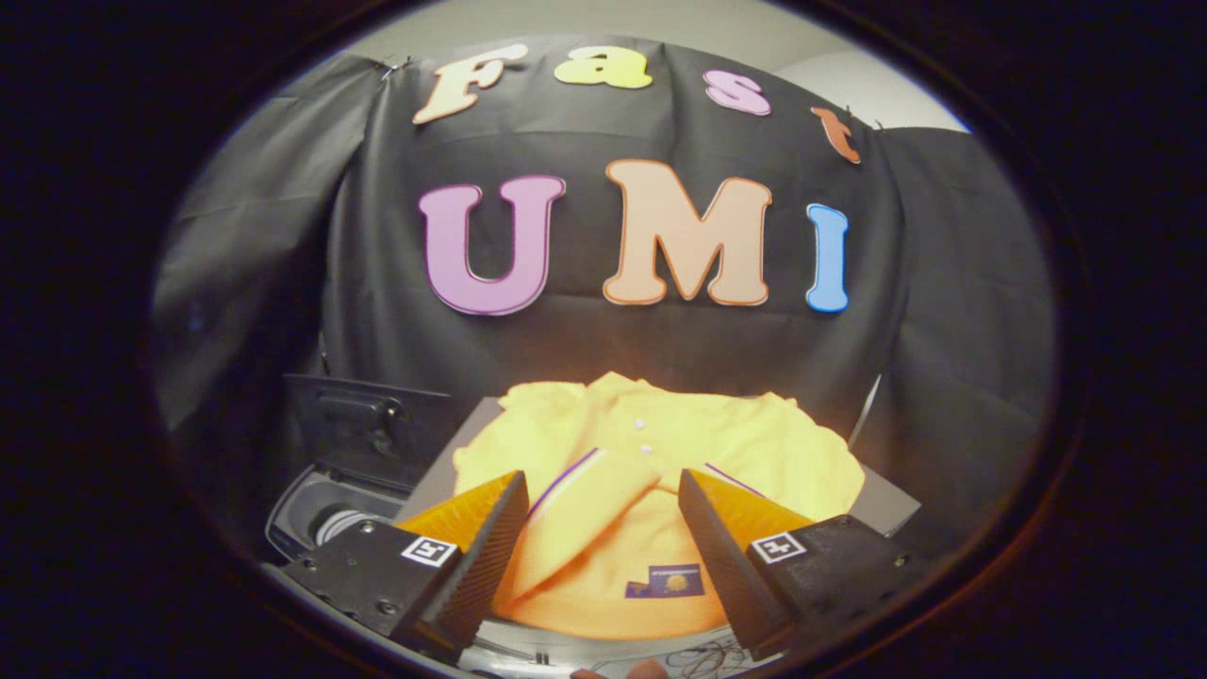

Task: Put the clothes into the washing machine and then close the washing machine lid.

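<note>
A folded yellow shirt (pixel 660 471) with thin purple trim and a small purple patch lies on a grey board (pixel 886 509) just ahead of me. My gripper (pixel 603 500) is open, its two fingers spread over the shirt's near part, which shows between them; neither finger presses on it. To the left of the shirt, beyond my left finger, sits the small dark washing machine (pixel 316 514) with its lid (pixel 368 429) raised upright and its round drum opening showing below.
Black cloth (pixel 943 283) hangs close behind the shirt and the machine as the booth's wall. A tangle of thin wires (pixel 702 655) lies at the near edge below my fingers.
</note>
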